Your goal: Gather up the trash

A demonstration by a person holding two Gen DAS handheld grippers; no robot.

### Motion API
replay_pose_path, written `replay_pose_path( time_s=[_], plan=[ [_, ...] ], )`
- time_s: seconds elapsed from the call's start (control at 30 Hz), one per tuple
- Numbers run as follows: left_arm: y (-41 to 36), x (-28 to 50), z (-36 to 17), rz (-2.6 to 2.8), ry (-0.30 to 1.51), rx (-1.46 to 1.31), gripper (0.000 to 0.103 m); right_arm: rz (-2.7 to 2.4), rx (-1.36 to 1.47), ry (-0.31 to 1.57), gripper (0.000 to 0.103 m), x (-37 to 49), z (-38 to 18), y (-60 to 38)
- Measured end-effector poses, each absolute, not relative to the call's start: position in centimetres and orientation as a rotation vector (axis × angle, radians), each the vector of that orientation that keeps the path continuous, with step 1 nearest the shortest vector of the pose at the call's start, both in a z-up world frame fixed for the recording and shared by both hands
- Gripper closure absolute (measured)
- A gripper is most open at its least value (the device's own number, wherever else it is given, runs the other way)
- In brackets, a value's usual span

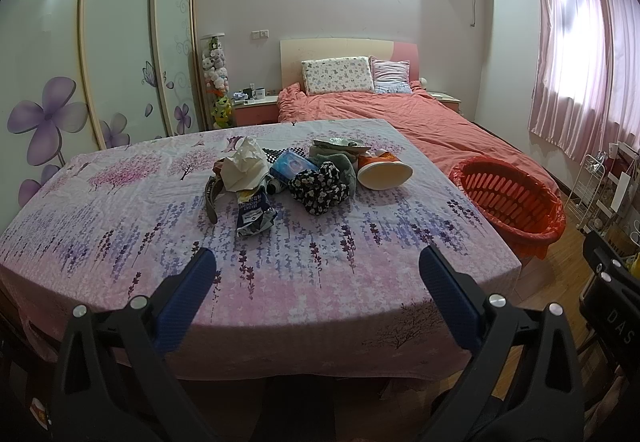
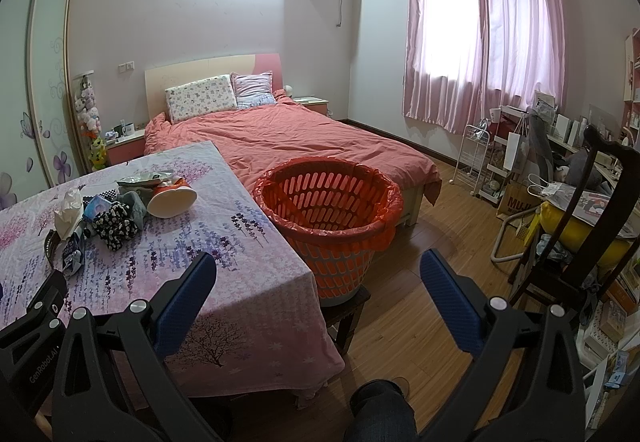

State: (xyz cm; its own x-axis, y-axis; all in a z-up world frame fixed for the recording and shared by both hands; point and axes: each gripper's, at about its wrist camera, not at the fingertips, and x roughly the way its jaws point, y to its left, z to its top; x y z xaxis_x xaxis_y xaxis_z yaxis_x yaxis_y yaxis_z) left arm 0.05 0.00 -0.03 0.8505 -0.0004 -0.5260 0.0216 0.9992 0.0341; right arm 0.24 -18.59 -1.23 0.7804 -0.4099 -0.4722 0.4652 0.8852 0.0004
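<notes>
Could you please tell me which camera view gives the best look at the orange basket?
The right wrist view: the orange basket sits near the middle, showing its whole rim, its slotted wall and the stool under it. The left wrist view shows the basket only at the right side, its lower part hidden behind the table.
</notes>
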Motion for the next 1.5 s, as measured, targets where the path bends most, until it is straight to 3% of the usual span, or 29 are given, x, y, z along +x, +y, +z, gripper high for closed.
replay_pose_path(
  time_s=[1.17,1.5],
  plan=[
    [-0.2,0.3,-0.1,-0.006,0.558,0.037,0.004,-0.474,0.119,0.474,0.002,0.3,-1.2,-18.7],
    [4.3,5.2,-1.5,0.045,0.604,-0.026,0.004,-0.408,0.175,0.504,0.002,3.7,-2.5,-19.2]
  ],
)
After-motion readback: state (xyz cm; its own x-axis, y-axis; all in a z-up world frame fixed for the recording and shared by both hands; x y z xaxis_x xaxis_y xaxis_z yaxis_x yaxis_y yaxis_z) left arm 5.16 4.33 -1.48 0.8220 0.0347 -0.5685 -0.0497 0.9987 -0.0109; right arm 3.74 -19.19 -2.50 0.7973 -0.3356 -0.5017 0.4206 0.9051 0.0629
